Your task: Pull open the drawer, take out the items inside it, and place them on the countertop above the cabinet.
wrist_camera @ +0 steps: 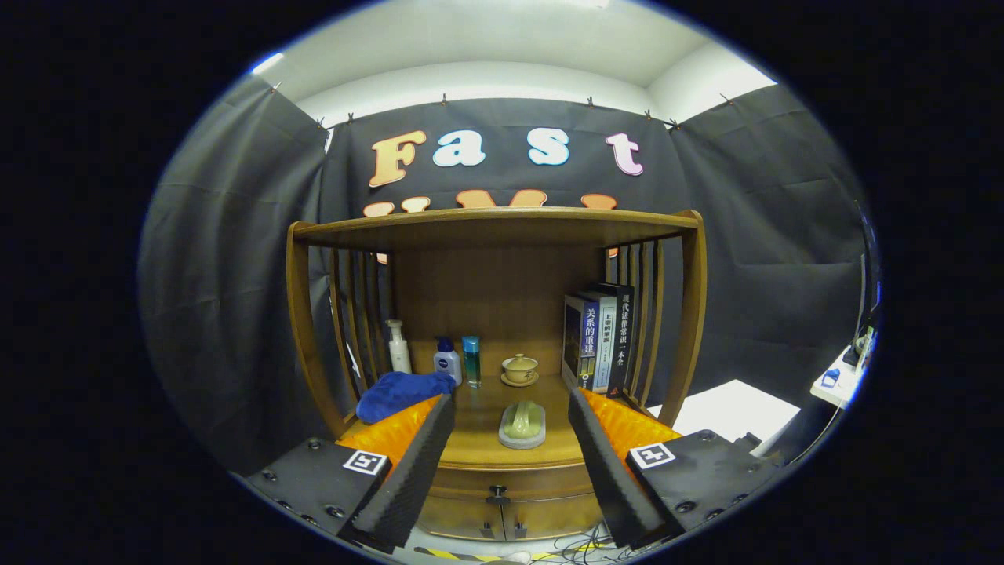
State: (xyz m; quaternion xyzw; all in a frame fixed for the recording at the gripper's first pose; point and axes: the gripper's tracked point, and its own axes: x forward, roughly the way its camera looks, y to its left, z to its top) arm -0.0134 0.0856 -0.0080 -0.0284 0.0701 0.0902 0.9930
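Two fingers of your gripper [510,471] stand wide apart with nothing between them but open air, so you are holding it open and gripping nothing. You have it in front of a wooden cabinet [694,314], and the drawer [502,480] sits below and between your fingertips, shut flush under the countertop [478,435], its small dark knob [497,494] in the middle of the front. Under the drawer you can see two little doors [502,519] side by side, also closed. What lies inside the drawer you cannot see.

On the countertop, just ahead of your fingers and between them, rests a pale green piece on a small oval dish [522,424]. Farther back stands a small lidded tea bowl [519,369] on its saucer. To its left stand a slim teal bottle [471,359], a blue-and-white bottle [447,362] and, well back in the corner, a white pump bottle [398,347], all upright. A blue cloth [404,394] lies bunched at the left side of the countertop, just beyond your left finger. At the right side, several books [600,337] stand upright against the slatted side of the cabinet, beyond your right finger. A flat shelf top [494,227] roofs the whole niche
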